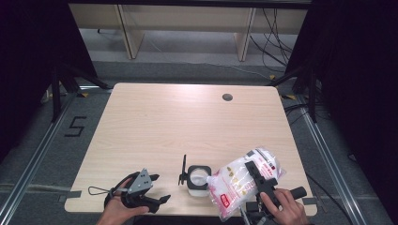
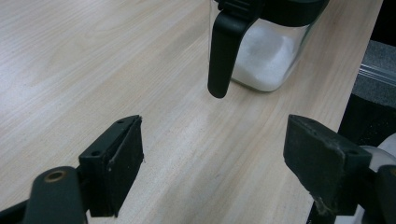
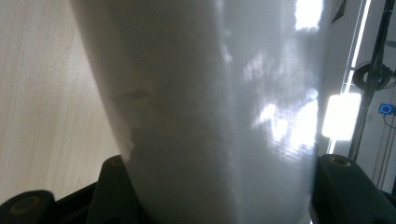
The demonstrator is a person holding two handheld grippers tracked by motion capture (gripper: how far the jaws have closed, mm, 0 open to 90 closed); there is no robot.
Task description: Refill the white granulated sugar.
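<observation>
A clear jar with a black rim and a flipped-up black lid stands near the table's front edge, partly full of white grains. In the left gripper view the jar is ahead, its lid handle hanging down. My right gripper is shut on a plastic bag of white grains with red print, tilted with its lower corner beside the jar's mouth. The bag sits between the right gripper's jaws. My left gripper rests open on the table, left of the jar, nothing between its fingers.
The wooden table has a round cable hole at the back right. Dark floor, rails and cables surround it. A wooden frame stands behind.
</observation>
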